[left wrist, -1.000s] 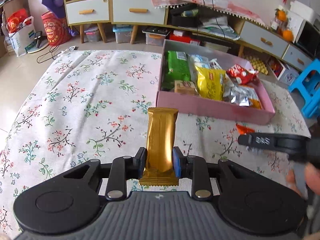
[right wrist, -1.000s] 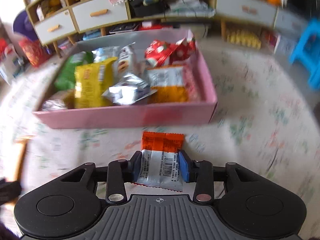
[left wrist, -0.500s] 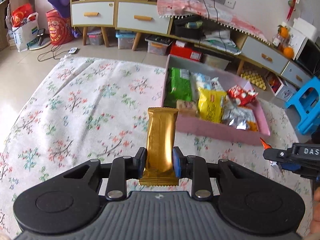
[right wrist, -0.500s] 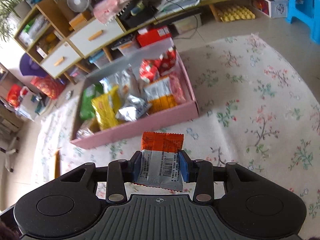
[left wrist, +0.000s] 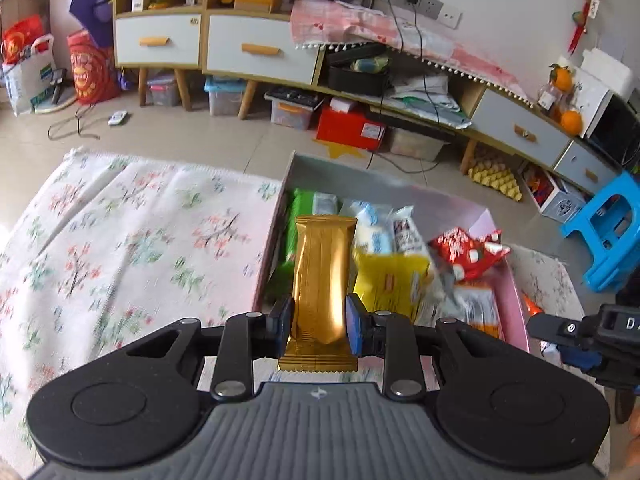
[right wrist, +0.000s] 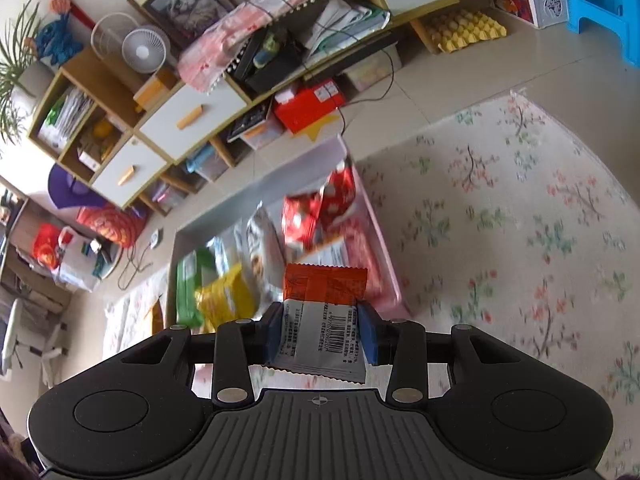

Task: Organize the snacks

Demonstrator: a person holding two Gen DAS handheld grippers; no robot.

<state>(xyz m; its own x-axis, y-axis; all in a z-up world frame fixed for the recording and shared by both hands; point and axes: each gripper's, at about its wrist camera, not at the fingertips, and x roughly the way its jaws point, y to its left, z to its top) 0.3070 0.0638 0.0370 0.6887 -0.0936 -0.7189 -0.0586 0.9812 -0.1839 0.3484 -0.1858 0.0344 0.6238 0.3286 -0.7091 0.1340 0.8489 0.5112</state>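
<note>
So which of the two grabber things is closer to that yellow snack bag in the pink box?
Left, as far as I can judge. The left gripper, clamping the gold bar, hangs right beside the yellow bag. The right gripper, holding the orange packet, is off by the box's far side.

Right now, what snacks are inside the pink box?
Inside the pink box lie a green packet, a yellow bag, a red bag and pale wrappers. The gold bar in the left fingers hides whatever lies behind it.
</note>
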